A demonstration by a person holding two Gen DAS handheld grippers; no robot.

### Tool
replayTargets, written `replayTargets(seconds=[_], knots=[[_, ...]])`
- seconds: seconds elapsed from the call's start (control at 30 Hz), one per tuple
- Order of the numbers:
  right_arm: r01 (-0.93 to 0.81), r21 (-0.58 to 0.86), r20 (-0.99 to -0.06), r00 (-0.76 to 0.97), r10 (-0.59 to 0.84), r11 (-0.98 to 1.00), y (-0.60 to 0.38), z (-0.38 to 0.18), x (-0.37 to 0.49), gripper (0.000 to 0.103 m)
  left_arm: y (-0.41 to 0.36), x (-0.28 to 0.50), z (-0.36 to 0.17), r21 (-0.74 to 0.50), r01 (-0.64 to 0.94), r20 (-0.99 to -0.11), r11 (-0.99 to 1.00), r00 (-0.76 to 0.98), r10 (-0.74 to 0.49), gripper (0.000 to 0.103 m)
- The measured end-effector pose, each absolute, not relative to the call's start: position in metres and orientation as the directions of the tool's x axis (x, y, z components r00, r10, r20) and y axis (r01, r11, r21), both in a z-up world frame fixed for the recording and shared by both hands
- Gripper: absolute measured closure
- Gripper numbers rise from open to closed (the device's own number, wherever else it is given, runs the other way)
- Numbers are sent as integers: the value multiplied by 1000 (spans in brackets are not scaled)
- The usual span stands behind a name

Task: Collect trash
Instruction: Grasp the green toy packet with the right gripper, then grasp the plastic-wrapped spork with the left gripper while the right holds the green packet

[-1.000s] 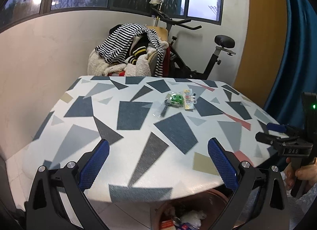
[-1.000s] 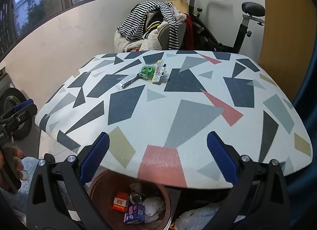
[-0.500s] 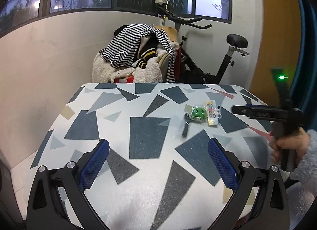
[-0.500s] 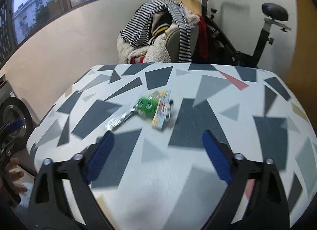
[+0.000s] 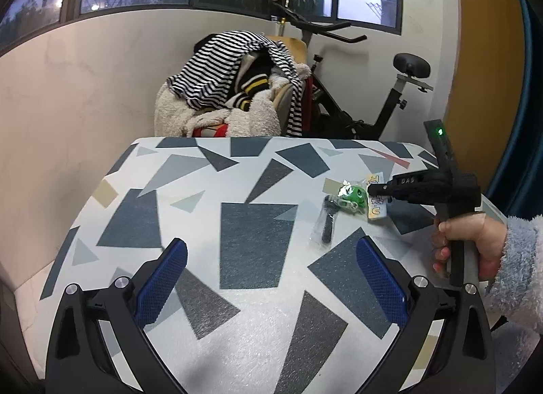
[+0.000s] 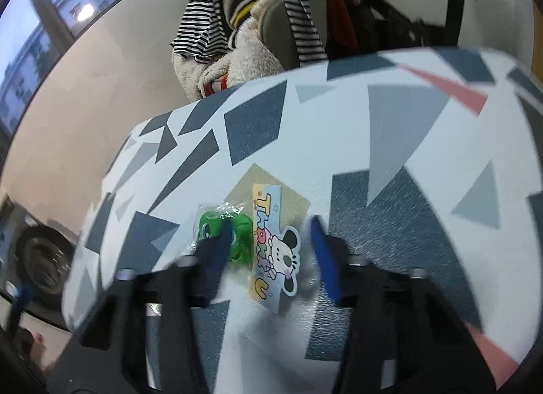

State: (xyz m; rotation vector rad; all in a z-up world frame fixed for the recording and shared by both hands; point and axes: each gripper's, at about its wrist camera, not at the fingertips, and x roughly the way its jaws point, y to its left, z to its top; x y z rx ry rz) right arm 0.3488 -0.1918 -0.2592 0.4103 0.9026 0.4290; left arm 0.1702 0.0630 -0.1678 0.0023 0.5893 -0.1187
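Observation:
Trash lies on the patterned table (image 5: 237, 234): a green item in clear wrap (image 5: 353, 194), a "Thank U" dog card (image 5: 376, 202) and a dark wrapped stick (image 5: 328, 224). My right gripper (image 6: 271, 251) is open, its blue fingers either side of the card (image 6: 275, 255), the left finger over the green item (image 6: 237, 241). In the left wrist view the right gripper (image 5: 383, 188) hovers over the card. My left gripper (image 5: 271, 278) is open and empty over the table's near part, left of the trash.
A chair heaped with striped and fleece clothes (image 5: 234, 88) stands behind the table. An exercise bike (image 5: 373, 102) is at the back right. A white wall and windows lie beyond. A blue curtain (image 5: 529, 122) hangs at the right.
Both grippers moved forward over the table. The right gripper closed in on the card and green item and its jaws have narrowed. The bin under the table edge has left view.

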Motion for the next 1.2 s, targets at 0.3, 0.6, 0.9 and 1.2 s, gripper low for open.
replayTargets(seconds=[0.3,0.6,0.9,1.2], knots=[[-159,545,-491,735,467,823,-239,-205,296,97,32,212,-183,-11,230,-612,973,768,-188,6],[-151,405,-515,777,361,902,-254,-181,253,97,-18,290,-208,4,313,-711,950,668,-217,6],[-147,338,-510,802,312,930,-282,-174,206,97,-29,343,-247,26,280,-822,960,552,-139,37],[-146,342,-523,791,317,928,-296,-169,178,97,-38,320,-235,26,324,-814,946,556,-168,93]])
